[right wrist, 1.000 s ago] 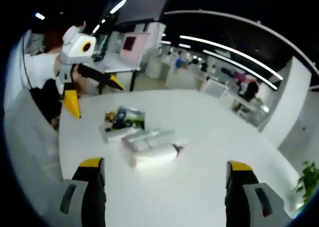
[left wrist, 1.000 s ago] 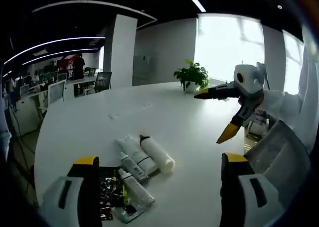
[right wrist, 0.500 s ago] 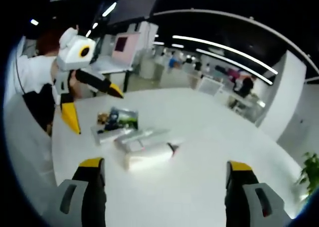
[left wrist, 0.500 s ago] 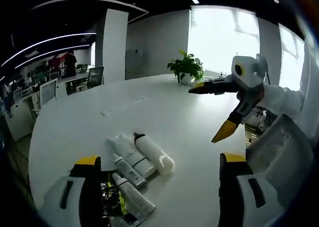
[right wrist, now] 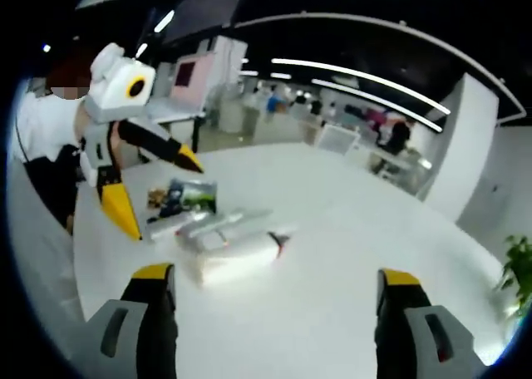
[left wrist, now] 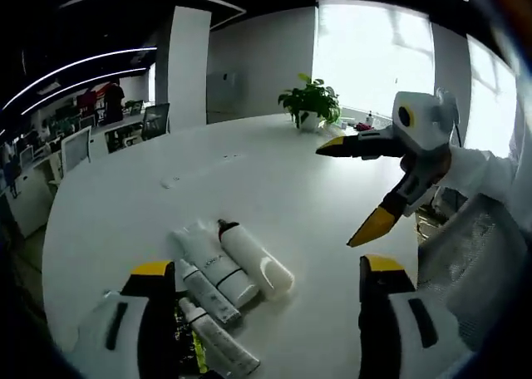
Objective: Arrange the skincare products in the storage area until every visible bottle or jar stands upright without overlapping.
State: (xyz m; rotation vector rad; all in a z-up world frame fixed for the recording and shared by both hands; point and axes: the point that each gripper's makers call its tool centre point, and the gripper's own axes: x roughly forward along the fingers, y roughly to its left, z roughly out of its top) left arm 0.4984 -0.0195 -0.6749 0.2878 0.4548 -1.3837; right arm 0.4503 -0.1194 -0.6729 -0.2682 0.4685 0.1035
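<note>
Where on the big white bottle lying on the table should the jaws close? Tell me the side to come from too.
Grip the big white bottle across its cylindrical body, near the middle, coming from above. It lies flat, dark cap away from the left gripper, with a tube beside it, so probably set the jaws across its width, one in the gap between them.

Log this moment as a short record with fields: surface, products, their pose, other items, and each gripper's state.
surface: white table
products: white bottle with dark cap, plus white tubes beside it
pose: all lying flat, bunched side by side, none upright
other items: colourful packet next to the tubes; potted plant at the far edge
left gripper: open, empty, above the table
right gripper: open, empty, above the table
</note>
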